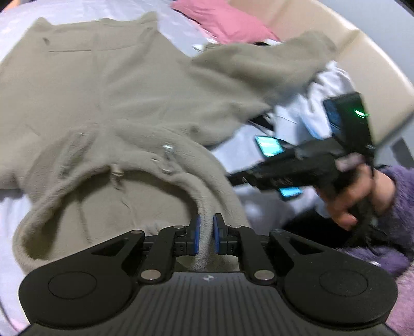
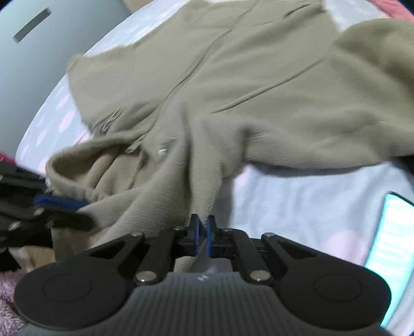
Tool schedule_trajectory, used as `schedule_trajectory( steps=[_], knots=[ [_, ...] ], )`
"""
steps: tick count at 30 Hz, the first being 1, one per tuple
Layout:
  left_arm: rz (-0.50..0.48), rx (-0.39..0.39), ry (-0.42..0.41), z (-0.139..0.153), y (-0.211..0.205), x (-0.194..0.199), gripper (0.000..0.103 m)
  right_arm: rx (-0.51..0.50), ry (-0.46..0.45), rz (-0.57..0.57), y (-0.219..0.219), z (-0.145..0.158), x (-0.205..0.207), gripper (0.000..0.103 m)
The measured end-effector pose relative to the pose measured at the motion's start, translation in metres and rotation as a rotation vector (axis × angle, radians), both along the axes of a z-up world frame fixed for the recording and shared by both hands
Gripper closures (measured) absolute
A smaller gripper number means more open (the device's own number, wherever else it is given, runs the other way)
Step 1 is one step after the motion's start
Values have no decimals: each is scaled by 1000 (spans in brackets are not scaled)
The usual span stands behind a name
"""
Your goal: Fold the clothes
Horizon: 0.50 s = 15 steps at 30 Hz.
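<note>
Hoodie (image 1: 108, 98) in beige fleece fills each frame's centre, spread on the bed (image 2: 297, 204); left gripper (image 1: 206, 234) fingers pinch its hood rim, right gripper (image 2: 203, 236) fingers clamp a fabric edge.

The hoodie (image 1: 116, 98) lay spread on the bed (image 2: 297, 206), its hood nearest both cameras. A phone (image 2: 388, 248) lay on the bed right of it, and a pillow (image 1: 222, 20) sat behind.

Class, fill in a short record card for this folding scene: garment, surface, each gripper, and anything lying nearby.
garment: beige fleece hoodie, spread out, hood nearest the grippers
surface: pale bedsheet
left gripper: shut on the hood's rim
right gripper: shut on a fold of the hoodie's edge
nearby: lit phone on the sheet; pink pillow beyond the hoodie
</note>
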State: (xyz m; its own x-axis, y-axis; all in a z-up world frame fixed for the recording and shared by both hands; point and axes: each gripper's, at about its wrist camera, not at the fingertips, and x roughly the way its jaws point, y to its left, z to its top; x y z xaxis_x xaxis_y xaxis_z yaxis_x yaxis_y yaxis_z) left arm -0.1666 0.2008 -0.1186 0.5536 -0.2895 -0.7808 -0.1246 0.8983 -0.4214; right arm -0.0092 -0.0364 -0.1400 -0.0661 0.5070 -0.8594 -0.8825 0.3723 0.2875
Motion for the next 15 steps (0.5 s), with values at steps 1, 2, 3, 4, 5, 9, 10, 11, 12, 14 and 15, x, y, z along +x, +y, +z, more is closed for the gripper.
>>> schedule_trajectory(
  steps=[1, 2, 3, 4, 5, 9, 10, 11, 12, 14, 15],
  knots=[
    [-21, -4, 35, -7, -5, 3, 95, -18, -19, -11, -1, -2, 3, 99],
    [-42, -7, 70, -14, -10, 6, 95, -43, -43, -22, -1, -5, 5, 103],
    [-60, -5, 102, -21, -14, 8, 95, -74, -83, -34, 0, -10, 6, 103],
    [-72, 9, 126, -27, -19, 9, 95, -103, -115, -44, 1, -15, 8, 103],
    [-79, 16, 140, -30, -21, 10, 95, -120, -116, -53, 0, -19, 12, 103],
    [-60, -4, 104, -17, -14, 3, 93, -70, -47, -81, -7, -14, 20, 102],
    [-52, -5, 90, -10, -11, 0, 92, -41, -46, -68, -8, -9, 18, 97],
    [-37, 2, 73, -2, -7, -6, 85, -13, -44, -55, -9, -3, 16, 97],
    [-17, 15, 58, 7, -2, -13, 78, 15, -43, -40, -10, 3, 13, 96],
    [31, 50, 38, 20, 8, -24, 72, 64, -49, 4, -10, 13, 3, 87],
    [59, 70, 35, 26, 14, -30, 71, 88, -54, 26, -10, 17, -2, 79]
  ],
)
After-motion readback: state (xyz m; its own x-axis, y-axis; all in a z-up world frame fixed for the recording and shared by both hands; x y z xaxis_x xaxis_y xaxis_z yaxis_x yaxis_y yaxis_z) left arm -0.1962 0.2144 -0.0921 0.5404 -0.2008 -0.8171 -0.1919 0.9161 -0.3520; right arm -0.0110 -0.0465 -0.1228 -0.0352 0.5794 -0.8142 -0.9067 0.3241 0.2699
